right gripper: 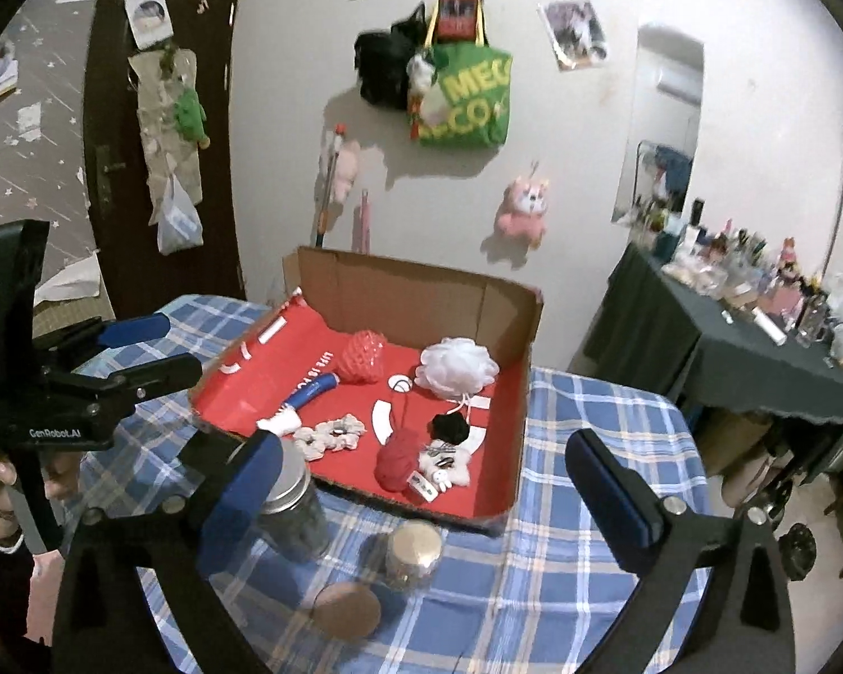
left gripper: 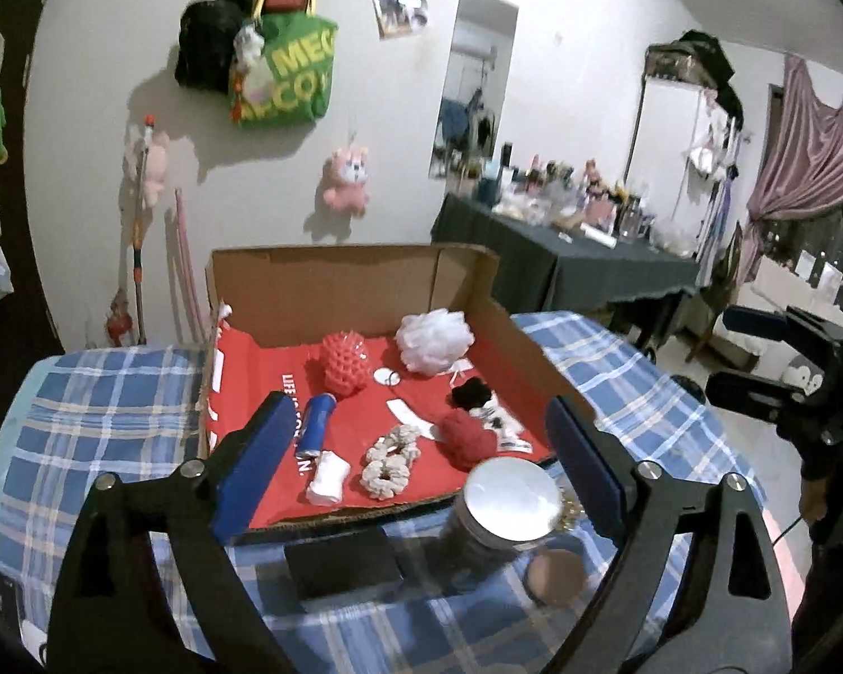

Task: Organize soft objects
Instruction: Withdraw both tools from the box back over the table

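Two grippers, left (left gripper: 416,466) and right (right gripper: 424,497), jaws spread wide, gripping nothing, touching nothing, raised above jars (right gripper: 295,511) before the box (right gripper: 421,292) of soft things.

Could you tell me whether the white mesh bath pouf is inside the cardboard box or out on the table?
Inside. The white mesh bath pouf rests on the red lining near the cardboard box's back corner.

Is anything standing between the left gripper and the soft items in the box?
Yes. A metal-lidded jar stands on the table just before the cardboard box, between the open left gripper and the red yarn ball.
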Tool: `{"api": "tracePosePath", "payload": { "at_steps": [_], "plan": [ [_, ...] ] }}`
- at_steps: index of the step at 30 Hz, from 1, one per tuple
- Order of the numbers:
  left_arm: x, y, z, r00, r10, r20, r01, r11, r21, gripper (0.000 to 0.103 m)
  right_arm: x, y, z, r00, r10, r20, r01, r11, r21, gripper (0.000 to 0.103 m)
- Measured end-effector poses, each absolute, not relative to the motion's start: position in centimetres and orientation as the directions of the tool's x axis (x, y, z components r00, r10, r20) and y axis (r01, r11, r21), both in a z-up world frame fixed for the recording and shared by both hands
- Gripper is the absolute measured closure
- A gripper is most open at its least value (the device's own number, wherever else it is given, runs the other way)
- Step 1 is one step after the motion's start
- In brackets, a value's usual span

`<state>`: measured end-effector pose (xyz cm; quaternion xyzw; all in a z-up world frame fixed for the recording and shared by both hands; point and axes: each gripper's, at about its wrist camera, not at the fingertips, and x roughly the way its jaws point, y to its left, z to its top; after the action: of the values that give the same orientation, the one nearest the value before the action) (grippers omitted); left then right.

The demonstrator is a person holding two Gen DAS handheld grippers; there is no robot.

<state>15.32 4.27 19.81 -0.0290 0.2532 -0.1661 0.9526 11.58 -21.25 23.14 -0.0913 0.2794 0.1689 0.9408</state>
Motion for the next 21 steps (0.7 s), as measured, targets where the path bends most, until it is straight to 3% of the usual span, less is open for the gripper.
{"api": "tracePosePath", "payload": {
  "at_steps": [11,21],
  "plan": [
    [7.4,3.7,19.7,0.890,-0.296,-0.346,0.285,0.955,-0.085,0.007,3.2,-21.3,21.9,0.859,0.261,-0.440,-0.323,0.944,-0.071,0.000],
    [3.3,3.6,17.3,0.894,-0.299,-0.333,0.278,0.954,-0.110,0.006,-0.9,-22.3,18.3,0.886,0.201,-0.417,-0.246,0.968,-0.055,0.000]
  ]
}}
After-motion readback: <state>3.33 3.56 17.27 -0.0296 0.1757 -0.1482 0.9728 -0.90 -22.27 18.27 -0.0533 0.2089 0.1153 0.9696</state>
